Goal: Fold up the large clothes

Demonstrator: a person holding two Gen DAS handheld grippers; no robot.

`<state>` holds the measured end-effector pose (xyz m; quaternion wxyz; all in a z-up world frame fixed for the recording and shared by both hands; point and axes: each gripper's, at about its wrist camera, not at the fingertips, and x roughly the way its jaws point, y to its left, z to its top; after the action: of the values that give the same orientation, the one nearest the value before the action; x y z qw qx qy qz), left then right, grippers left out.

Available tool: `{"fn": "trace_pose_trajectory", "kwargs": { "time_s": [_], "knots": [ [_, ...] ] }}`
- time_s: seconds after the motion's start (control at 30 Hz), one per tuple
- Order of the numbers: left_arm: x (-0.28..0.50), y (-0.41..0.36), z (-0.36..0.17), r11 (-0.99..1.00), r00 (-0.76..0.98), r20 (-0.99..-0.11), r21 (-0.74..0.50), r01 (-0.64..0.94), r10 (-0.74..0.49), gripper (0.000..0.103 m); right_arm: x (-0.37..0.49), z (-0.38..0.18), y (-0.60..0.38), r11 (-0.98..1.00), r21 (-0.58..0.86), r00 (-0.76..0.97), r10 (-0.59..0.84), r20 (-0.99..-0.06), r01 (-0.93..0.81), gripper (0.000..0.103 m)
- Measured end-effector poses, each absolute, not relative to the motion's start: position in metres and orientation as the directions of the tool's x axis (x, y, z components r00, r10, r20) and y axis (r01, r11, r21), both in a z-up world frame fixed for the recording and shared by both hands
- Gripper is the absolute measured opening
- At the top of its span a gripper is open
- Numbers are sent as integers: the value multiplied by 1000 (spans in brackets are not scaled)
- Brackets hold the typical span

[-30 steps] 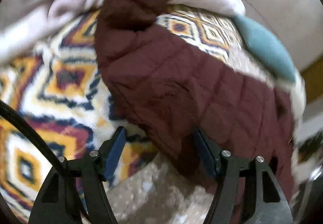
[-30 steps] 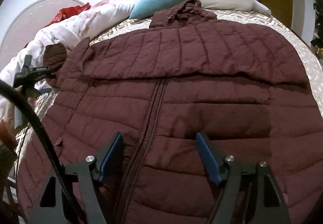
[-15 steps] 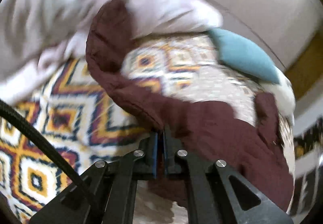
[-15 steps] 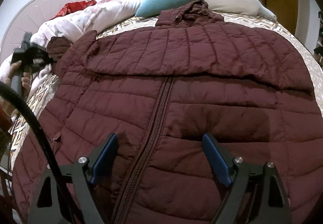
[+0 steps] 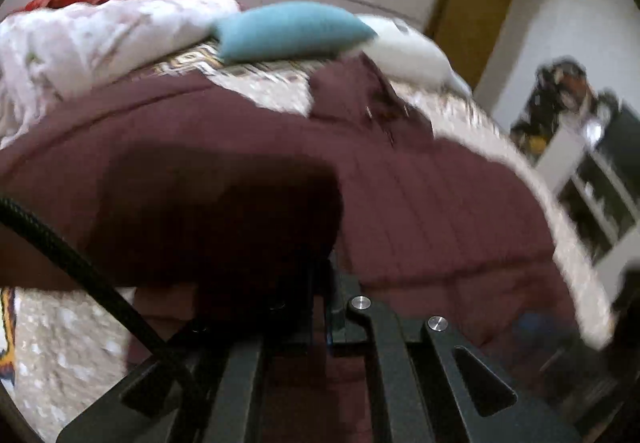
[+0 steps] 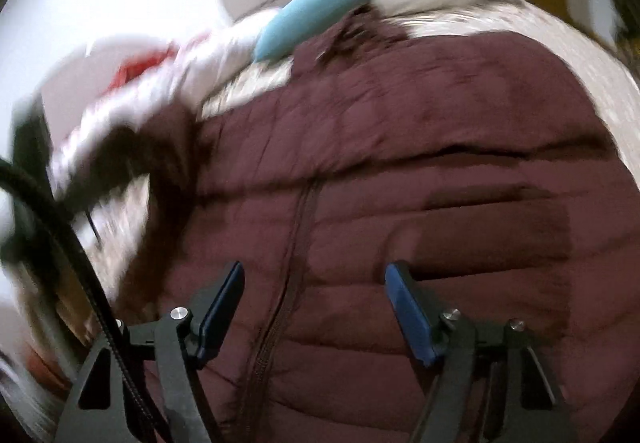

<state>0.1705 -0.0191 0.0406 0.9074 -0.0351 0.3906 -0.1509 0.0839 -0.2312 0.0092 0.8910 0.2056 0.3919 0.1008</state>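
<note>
A large maroon quilted jacket [image 6: 400, 147] lies spread on the bed, zipper [image 6: 292, 267] facing up, hood toward the pillows. My left gripper [image 5: 324, 283] is shut on the jacket's left sleeve [image 5: 208, 219], which is lifted and drapes over the fingers, hiding them. The rest of the jacket [image 5: 432, 203] lies beyond. In the right wrist view the lifted sleeve [image 6: 160, 163] shows blurred at the left. My right gripper [image 6: 314, 307] is open and empty, hovering above the jacket's lower front, straddling the zipper.
A teal pillow [image 5: 288, 31] and a white pillow [image 5: 412, 55] lie at the head of the bed. A white and pink duvet [image 5: 88, 39] is heaped at the left. The patterned bedspread [image 5: 60, 343] shows beneath. A dark shelf [image 5: 600, 179] stands right.
My left gripper closed on the sleeve and has lifted and swung it up over the jacket. My right gripper stayed open, shifting slightly above the jacket front.
</note>
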Motion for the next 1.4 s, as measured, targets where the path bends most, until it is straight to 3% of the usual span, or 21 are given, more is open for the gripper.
{"fn": "trace_pose_trajectory", "kwargs": {
  "time_s": [0.1, 0.23, 0.4, 0.5, 0.6, 0.67, 0.77, 0.9, 1.03, 1.07, 1.17, 1.27, 1.4],
  "knots": [
    [172, -41, 20, 954, 633, -726, -116, 275, -271, 3, 80, 38, -269, 879, 472, 730, 280, -624, 66, 76],
    [176, -55, -1, 961, 618, -752, -73, 267, -229, 1, 90, 95, -274, 936, 349, 754, 195, -627, 48, 76],
    [175, -60, -8, 965, 634, -752, -8, 263, -179, 1, 110, 176, -196, 961, 195, 751, 275, -600, -196, 77],
    [175, -65, -12, 964, 640, -754, 37, 265, -147, 1, 112, 199, -96, 908, 55, 694, 355, -626, -416, 81],
    [174, -69, -13, 962, 650, -750, 72, 262, -121, 1, 111, 185, -2, 823, -116, 634, 330, -700, -556, 82],
    [175, -71, -13, 961, 653, -749, 85, 262, -112, 1, 107, 152, 67, 743, -296, 643, 227, -732, -600, 82],
    [174, -72, -13, 961, 658, -746, 99, 260, -101, 1, 113, 96, 136, 647, -410, 609, 106, -786, -642, 82],
    [173, -73, -14, 960, 661, -744, 109, 259, -94, 1, 124, 36, 175, 509, -636, 694, -100, -713, -580, 82],
    [173, -74, -14, 959, 665, -742, 118, 258, -88, 1, 156, 2, 179, 483, -666, 643, -243, -726, -569, 81],
    [173, -74, -14, 959, 665, -742, 118, 258, -88, 1, 162, -2, 179, 478, -679, 643, -270, -717, -557, 79],
    [173, -74, -14, 959, 664, -742, 117, 258, -89, 1, 171, 8, 175, 519, -658, 618, -282, -734, -545, 26],
    [172, -74, -14, 958, 666, -741, 124, 258, -84, 1, 177, 46, 168, 611, -604, 627, -214, -749, -512, 16],
    [171, -74, -13, 957, 670, -739, 131, 258, -79, 2, 186, 122, 130, 767, -482, 660, -104, -744, -423, 12]
  ]
}}
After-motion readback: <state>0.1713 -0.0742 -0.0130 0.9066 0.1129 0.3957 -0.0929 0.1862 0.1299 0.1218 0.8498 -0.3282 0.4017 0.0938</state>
